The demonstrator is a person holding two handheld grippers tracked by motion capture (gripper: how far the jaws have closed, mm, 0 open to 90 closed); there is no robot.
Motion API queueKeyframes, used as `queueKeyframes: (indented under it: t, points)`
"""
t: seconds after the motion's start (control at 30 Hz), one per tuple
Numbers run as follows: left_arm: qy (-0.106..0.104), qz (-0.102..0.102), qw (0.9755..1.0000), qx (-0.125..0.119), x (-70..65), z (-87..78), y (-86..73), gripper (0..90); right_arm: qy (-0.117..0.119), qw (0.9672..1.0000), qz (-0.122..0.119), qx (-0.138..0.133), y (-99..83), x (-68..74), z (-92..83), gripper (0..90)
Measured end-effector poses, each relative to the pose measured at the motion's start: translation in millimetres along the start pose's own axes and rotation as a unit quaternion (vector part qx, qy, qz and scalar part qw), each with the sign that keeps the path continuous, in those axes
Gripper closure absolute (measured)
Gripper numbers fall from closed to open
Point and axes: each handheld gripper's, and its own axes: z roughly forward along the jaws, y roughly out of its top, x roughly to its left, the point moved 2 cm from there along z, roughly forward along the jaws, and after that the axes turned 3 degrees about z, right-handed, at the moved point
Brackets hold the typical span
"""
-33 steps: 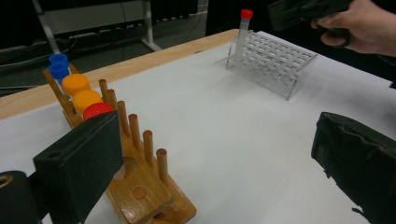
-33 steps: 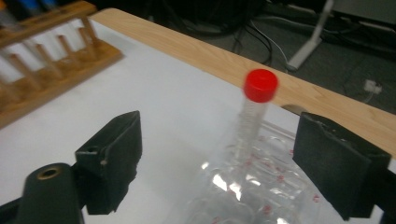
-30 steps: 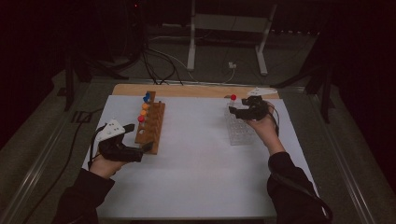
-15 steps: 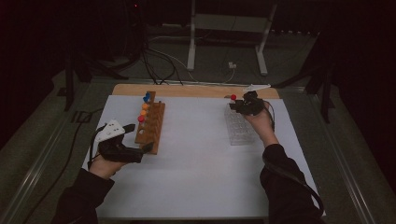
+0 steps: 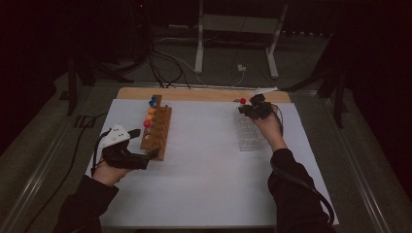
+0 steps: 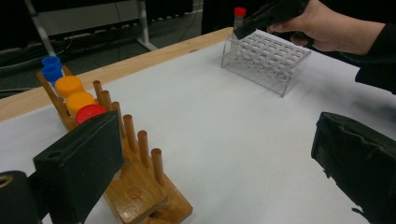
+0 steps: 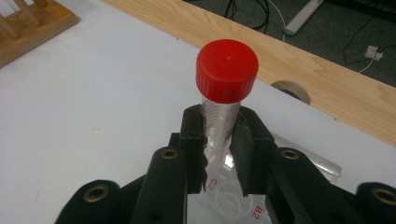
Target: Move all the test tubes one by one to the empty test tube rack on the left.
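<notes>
A clear tube with a red cap (image 7: 227, 70) stands in the far corner of the clear plastic rack (image 5: 250, 133). My right gripper (image 7: 219, 135) is shut on the tube just under its cap; its jaws have just been closing on it. The same tube (image 6: 239, 14) and the rack (image 6: 266, 58) show far off in the left gripper view, under the right hand. My left gripper (image 5: 138, 158) rests open at the near end of the wooden peg rack (image 5: 156, 128), its jaws either side of bare paper. Blue, orange and red capped tubes (image 6: 70, 91) sit along that rack.
White paper (image 5: 204, 165) covers the table, with a wooden strip (image 5: 194, 94) along its far edge. Cables and a stand's legs (image 5: 233, 53) lie on the floor beyond. A cable trails from each gripper.
My right gripper has moved a little away from me to the rack's far corner and closed on the red-capped tube. The left hand has stayed where it was.
</notes>
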Motion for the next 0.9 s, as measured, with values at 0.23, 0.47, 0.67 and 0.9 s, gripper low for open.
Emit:
queueKeyframes:
  t: [0.23, 0.47, 0.67, 0.9]
  points:
    - [-0.005, -0.001, 1.0, 0.007, -0.7, 2.7, -1.3, 3.0, -0.001, 0.9999, -0.001, -0.016, 9.5, 1.9, -13.9, 75.2]
    - [-0.009, 0.003, 0.9999, 0.009, -3.0, 3.1, 0.5, 3.0, -0.002, 0.9992, -0.011, -0.038, 21.8, 6.5, -37.1, 75.2]
    - [-0.013, 0.005, 0.9999, 0.008, -5.5, 3.1, 3.8, 3.0, 0.003, 0.9983, -0.024, -0.052, 30.1, 16.1, -55.1, 75.2]
    - [-0.016, 0.008, 0.9998, 0.007, -9.0, 3.3, 5.8, 3.0, 0.025, 0.9969, -0.038, -0.063, 32.2, 33.9, -70.7, 75.2]
